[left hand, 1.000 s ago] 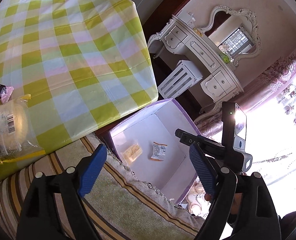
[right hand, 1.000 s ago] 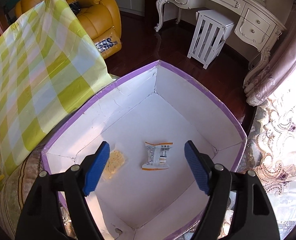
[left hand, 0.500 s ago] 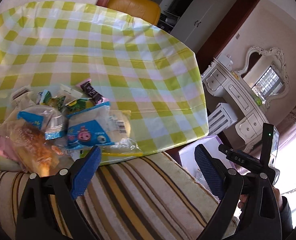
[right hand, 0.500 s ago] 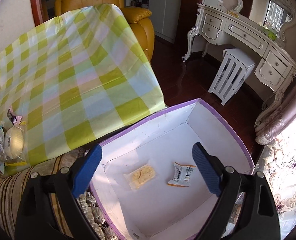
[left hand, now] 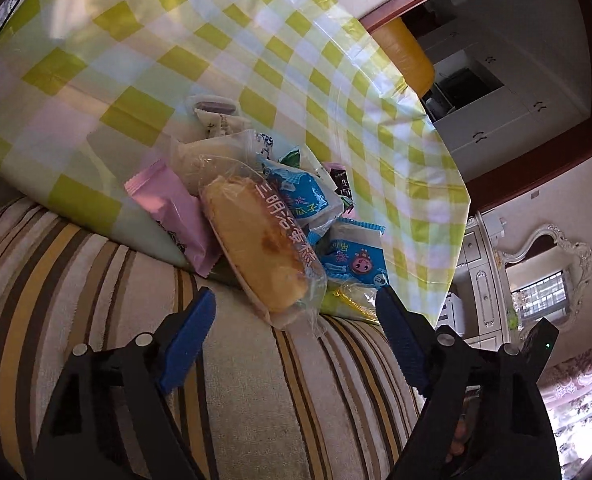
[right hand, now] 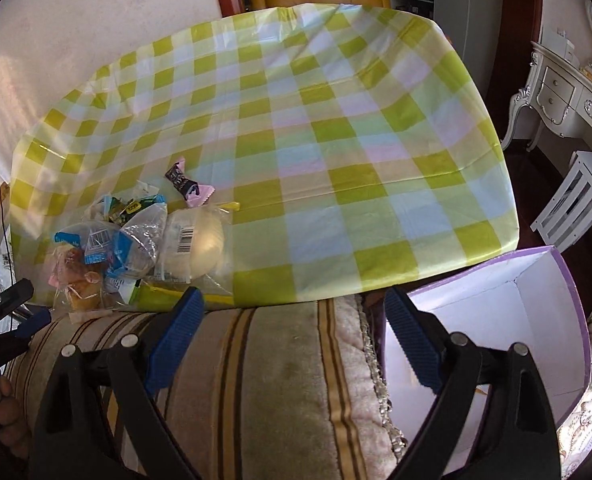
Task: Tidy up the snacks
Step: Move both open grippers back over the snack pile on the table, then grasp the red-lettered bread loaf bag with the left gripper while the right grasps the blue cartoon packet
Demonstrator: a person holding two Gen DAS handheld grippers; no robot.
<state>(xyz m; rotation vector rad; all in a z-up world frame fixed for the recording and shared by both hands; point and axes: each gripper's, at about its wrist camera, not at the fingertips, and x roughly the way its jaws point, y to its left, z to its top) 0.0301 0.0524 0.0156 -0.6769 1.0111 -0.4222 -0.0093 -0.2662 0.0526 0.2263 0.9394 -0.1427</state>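
While wrapped, cake (left hand: 261, 244) lengthwise toward camera.

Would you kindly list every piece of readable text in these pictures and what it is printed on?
"三明治蛋糕": clear wrapper of the cake.
Blue packets: print too distorted to read.
Dark sachet: too small.
Barcode on the round bun pack: digits illegible.

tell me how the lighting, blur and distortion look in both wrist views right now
Left wrist: strong fisheye bend, the window blown out, the sandwich cake pack sharp with wrapper glare. Right wrist: even daylight on the checked tablecloth, curved edges, little blur.
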